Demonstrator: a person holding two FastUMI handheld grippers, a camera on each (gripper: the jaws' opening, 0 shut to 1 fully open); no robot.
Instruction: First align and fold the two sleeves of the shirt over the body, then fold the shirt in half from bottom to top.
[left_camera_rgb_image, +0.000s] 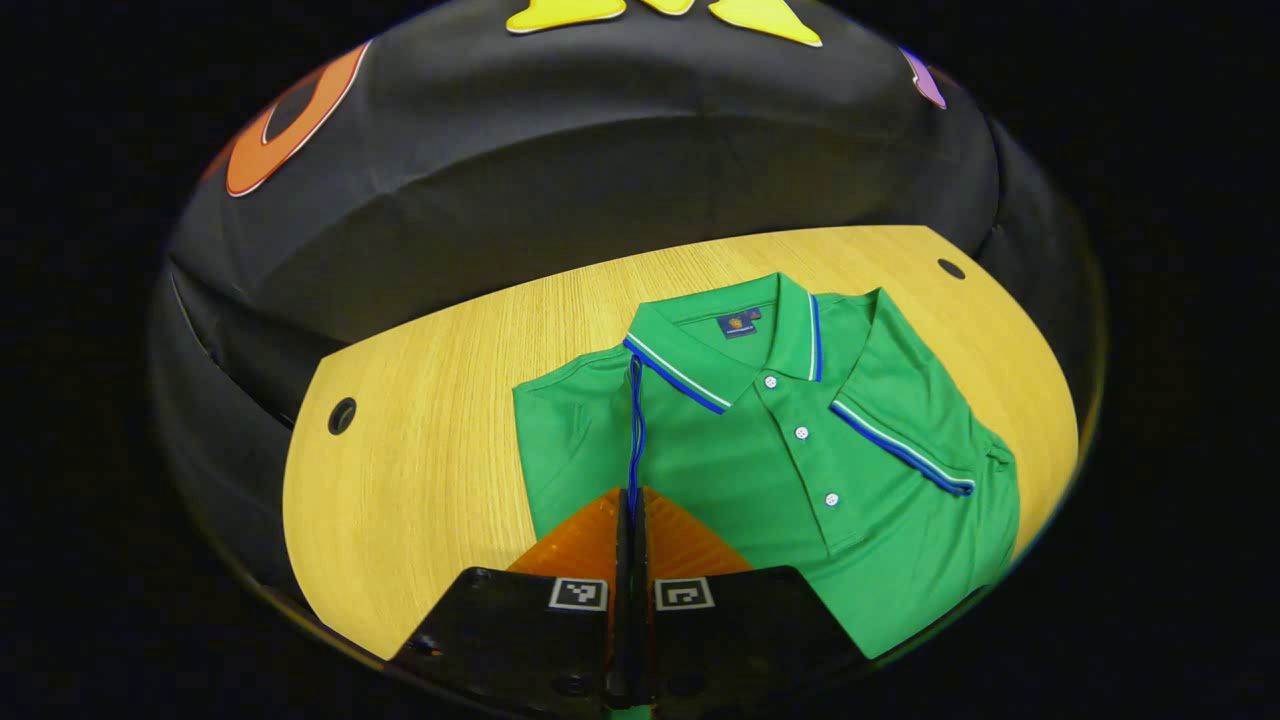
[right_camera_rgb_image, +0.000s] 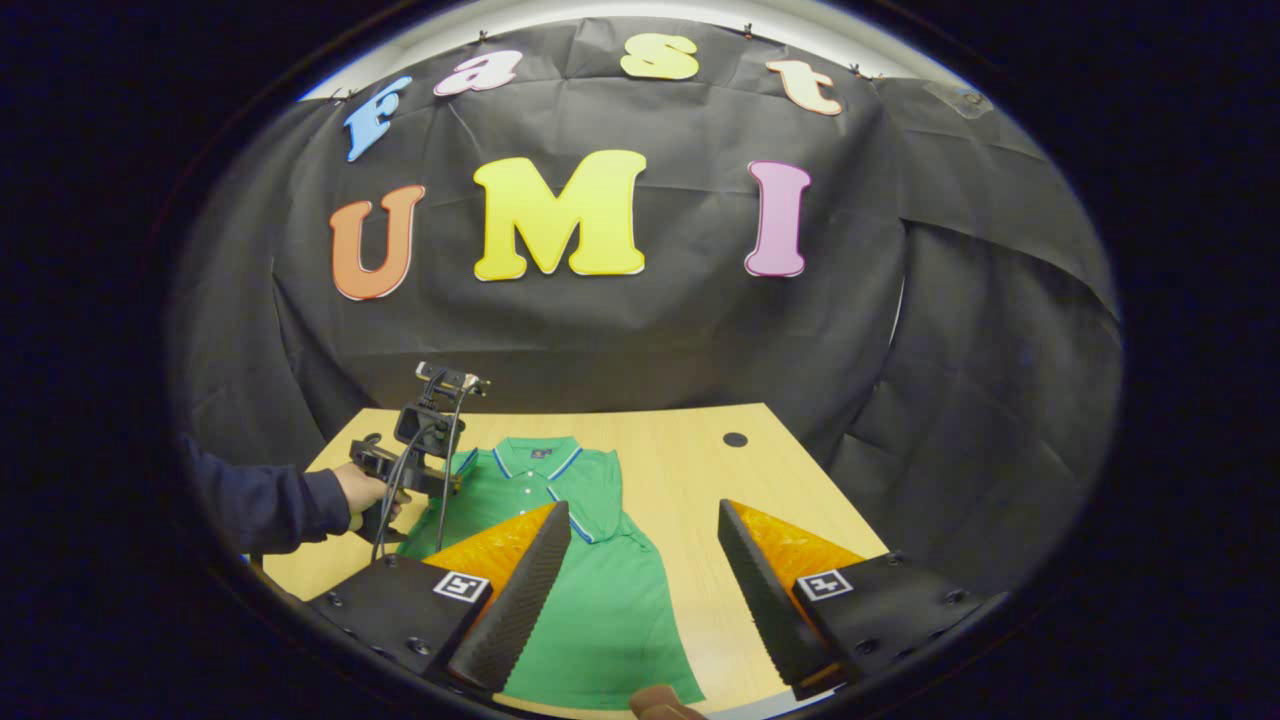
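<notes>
On the desk (left_camera_rgb_image: 420, 480), the left gripper (left_camera_rgb_image: 632, 520) pinches the shirt's (left_camera_rgb_image: 780, 480) left sleeve (left_camera_rgb_image: 575, 430) edge for folding inward; the right gripper (right_camera_rgb_image: 640, 560) hovers, fingers spread, ready.

A green knit-cloth shirt (left_camera_rgb_image: 760, 470) with a soft matt surface lies on a desk (left_camera_rgb_image: 440, 450) of pale wood-grain, smooth with a slight sheen. The right claw (right_camera_rgb_image: 640, 575) has ridged, rough inner faces.

Both views: shirt (left_camera_rgb_image: 760, 470) from above
</notes>
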